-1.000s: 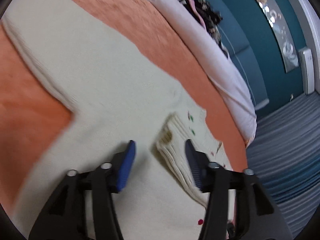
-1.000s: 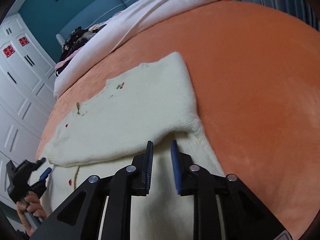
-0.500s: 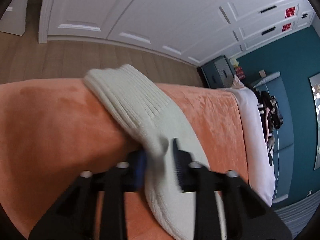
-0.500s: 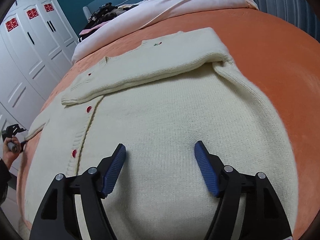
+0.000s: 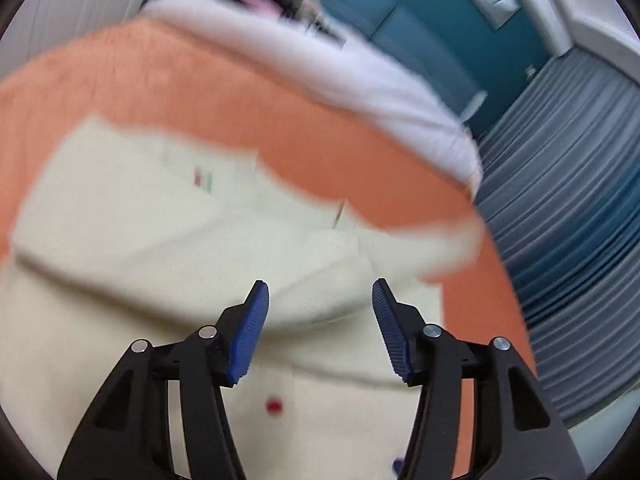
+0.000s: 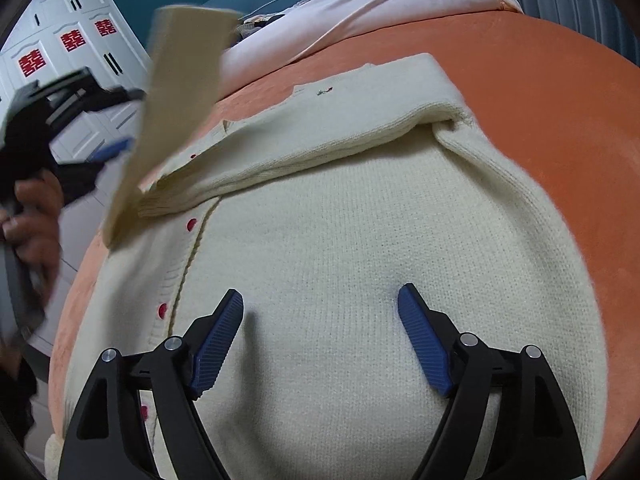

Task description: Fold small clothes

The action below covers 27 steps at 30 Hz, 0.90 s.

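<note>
Here, cream cardigan (image 6: 360, 240) spread on orange bed (image 6: 560, 100), under right claw (image 6: 320, 312), left claw (image 5: 320, 304), both agape, empty.

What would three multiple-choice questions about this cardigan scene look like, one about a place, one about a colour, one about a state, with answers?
1. Where does the folded sleeve lie?
A. Across the top of the cardigan
B. On the floor
C. On the white pillow

2. What colour are the cardigan's buttons?
A. Blue
B. Red
C. Black

3. How is the right tool set?
A. Shut on the sleeve
B. Shut on the blanket
C. Open, holding nothing

Answers: 1 A, the sleeve lies folded over the chest of the cream cardigan on the orange blanket. 2 B, small red dots run along the front placket. 3 C, its blue pads stand wide apart above the knit with nothing between them.
</note>
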Available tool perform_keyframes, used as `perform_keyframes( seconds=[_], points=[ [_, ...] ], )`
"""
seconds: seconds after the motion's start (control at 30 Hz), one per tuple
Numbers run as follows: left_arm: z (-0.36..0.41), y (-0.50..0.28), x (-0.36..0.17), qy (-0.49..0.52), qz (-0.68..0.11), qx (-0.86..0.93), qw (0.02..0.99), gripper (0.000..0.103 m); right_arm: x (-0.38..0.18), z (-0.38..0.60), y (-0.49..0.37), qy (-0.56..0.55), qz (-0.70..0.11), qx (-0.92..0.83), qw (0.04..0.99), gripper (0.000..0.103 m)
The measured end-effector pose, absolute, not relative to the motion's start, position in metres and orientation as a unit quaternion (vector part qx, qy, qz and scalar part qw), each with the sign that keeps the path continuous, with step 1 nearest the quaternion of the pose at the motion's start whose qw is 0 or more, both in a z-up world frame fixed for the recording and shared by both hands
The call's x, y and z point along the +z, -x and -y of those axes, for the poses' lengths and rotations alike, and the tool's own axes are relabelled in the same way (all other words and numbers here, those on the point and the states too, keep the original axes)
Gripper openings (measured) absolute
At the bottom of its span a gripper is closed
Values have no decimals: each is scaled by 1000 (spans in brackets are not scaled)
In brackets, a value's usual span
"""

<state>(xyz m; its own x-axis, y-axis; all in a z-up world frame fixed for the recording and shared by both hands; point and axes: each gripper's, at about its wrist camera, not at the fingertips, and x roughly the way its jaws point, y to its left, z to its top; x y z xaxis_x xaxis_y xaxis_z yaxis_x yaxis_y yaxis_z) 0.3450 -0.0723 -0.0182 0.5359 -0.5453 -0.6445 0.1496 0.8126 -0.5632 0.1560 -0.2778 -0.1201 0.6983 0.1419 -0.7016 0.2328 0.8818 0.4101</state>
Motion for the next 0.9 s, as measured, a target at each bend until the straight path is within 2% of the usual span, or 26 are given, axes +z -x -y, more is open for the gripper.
perform_keyframes(
  seconds=[0.13, 0.2, 0.23, 0.43, 0.53, 0.57, 0.6, 0.63, 0.67, 0.7, 0.83, 0.9],
  points=[
    [33, -327, -48, 301, -451, -165, 824, 58, -105, 288, -156, -270, -386, -27, 882, 75],
    [-3, -327, -46, 327, -428, -124, 834, 73, -88, 301, -156, -294, -358, -31, 885, 76],
    [-22, -330, -45, 335, -418, -102, 838, 76, -79, 310, -162, -307, -346, -33, 886, 77],
    [-107, -363, -66, 413, -420, -10, 808, 76, -64, 338, -247, -312, -348, -55, 882, 77],
    [-137, -357, -84, 448, -418, 1, 790, 76, -85, 330, -299, -282, -400, -60, 870, 76],
    [-138, -360, -87, 457, -416, 3, 786, 73, -98, 326, -312, -277, -421, -64, 861, 73],
    [-141, -356, -90, 453, -416, 8, 788, 61, -105, 320, -320, -264, -430, -79, 859, 59],
    [-137, -360, -87, 443, -420, 10, 792, 53, -104, 315, -324, -242, -424, -93, 867, 14],
    [-142, -356, -84, 438, -419, 2, 795, 35, -97, 310, -330, -231, -423, -78, 872, 10],
    [-144, -355, -78, 441, -405, -22, 801, 9, -84, 311, -331, -245, -410, -62, 876, 10],
    [-147, -356, -57, 396, -368, -43, 840, 9, -12, 327, -304, -286, -281, -26, 916, 8],
    [-138, -361, -76, 378, -398, -42, 835, 10, -21, 338, -303, -285, -287, -37, 914, 8]
  ],
)
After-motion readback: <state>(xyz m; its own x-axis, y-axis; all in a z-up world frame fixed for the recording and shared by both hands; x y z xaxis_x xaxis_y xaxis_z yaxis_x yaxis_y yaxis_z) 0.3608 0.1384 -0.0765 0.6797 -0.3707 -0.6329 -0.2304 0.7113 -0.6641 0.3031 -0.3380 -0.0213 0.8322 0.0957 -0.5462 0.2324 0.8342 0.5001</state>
